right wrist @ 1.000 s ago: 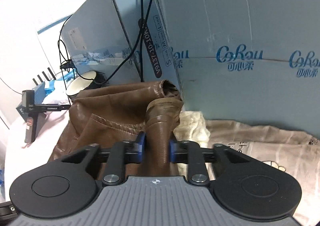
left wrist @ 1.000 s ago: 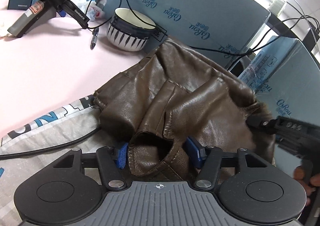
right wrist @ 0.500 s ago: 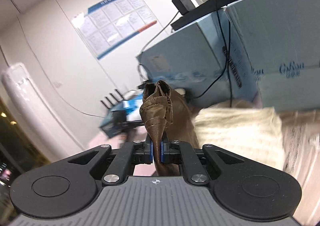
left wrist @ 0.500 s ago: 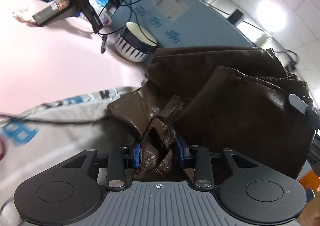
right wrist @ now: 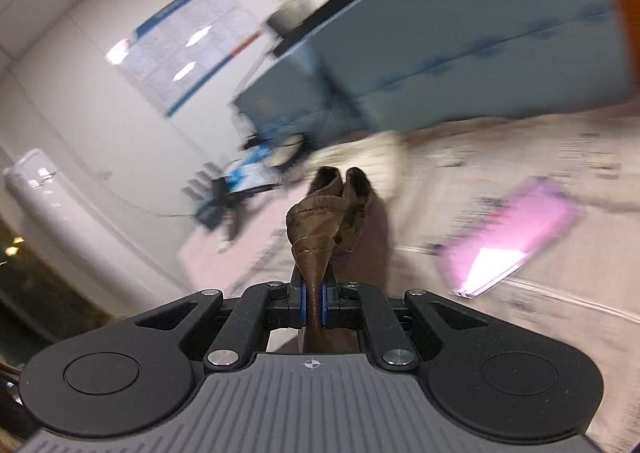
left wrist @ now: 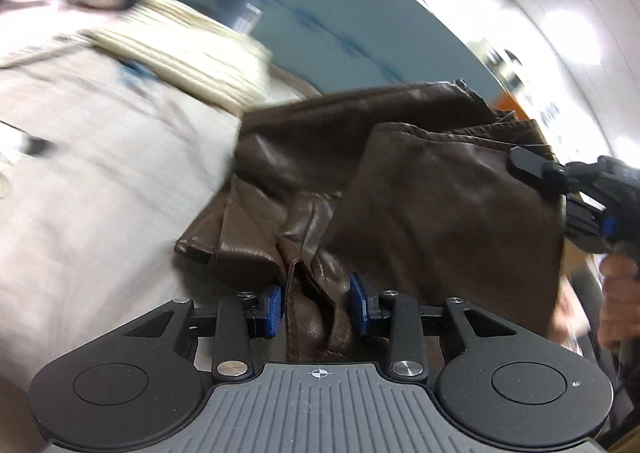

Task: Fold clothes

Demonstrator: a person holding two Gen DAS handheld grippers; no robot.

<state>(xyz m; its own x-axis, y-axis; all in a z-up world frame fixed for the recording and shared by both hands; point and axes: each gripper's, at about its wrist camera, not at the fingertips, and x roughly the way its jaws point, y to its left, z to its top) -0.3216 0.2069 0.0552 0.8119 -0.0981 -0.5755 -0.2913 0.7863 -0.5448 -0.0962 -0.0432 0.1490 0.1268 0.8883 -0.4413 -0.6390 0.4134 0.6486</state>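
**Leather garment gripped at two points and lifted; folding not yet done**

A brown leather garment (left wrist: 420, 189) was seen held off the surface by both hand-held grippers. The left gripper (left wrist: 316, 303) was partly closed, its blue pads pressed against a thick bunch of the leather at the near edge. The right gripper (right wrist: 314, 303) was closed almost fully, a thin twisted strip of the same garment (right wrist: 320, 221) being pinched between its pads; in the left wrist view it (left wrist: 560, 177) was seen at the far right edge of the garment, borne by a hand (left wrist: 620, 293).

The garment was hung between the two grips, slack and creased, above a pale printed cloth (left wrist: 100, 173) spread over the work surface. A cream knitted item (left wrist: 192, 53) lay beyond it, near large blue cartons (left wrist: 340, 13). A pink flat object (right wrist: 516, 237) lay on the cloth, its nature blurred.

The task was judged to be at an early stage: the garment had been gathered and raised, but no neat fold was visible. Spreading it flat, folding it over and setting it down were judged to be left. The background was too smeared for finer detail to be given.
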